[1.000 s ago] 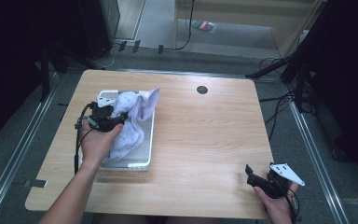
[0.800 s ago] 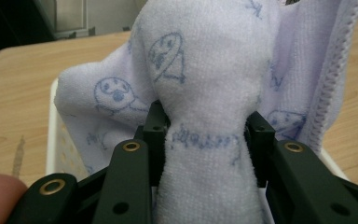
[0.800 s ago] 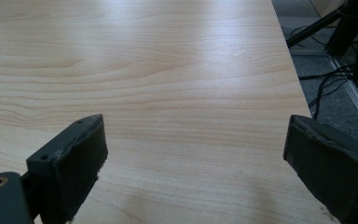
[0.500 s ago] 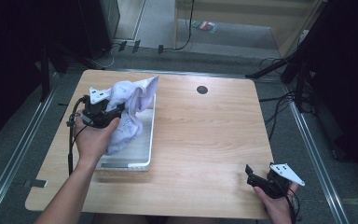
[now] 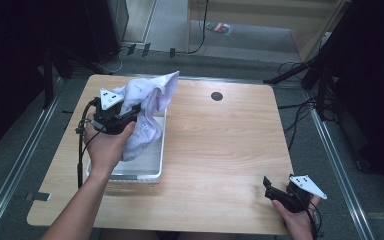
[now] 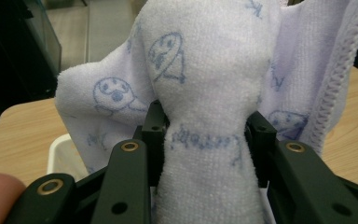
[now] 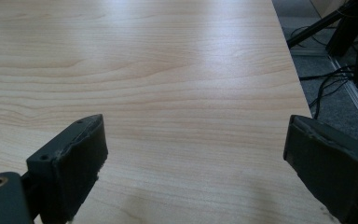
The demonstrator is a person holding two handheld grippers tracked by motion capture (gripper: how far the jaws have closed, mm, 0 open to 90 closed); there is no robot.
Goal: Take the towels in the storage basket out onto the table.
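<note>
Here, a pale lilac towel [image 5: 147, 107] is pinched between the left gripper [image 6: 208, 140]'s jaws, hanging from them above the white tray [image 5: 156, 167]. Well apart, the right gripper [image 7: 193, 163] rests with jaws spread on the bare wooden table [image 5: 220, 145].

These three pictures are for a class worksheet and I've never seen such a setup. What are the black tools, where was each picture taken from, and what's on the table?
A person holds a hand-held gripper in each hand. One picture looks down from above; the others come from cameras riding on each gripper. The left hand-held gripper is clamped on a lilac towel printed with small animal faces, lifted above a white tray on the wooden table. The right hand-held gripper rests near the table's front right corner, jaws wide apart, holding nothing.
</note>
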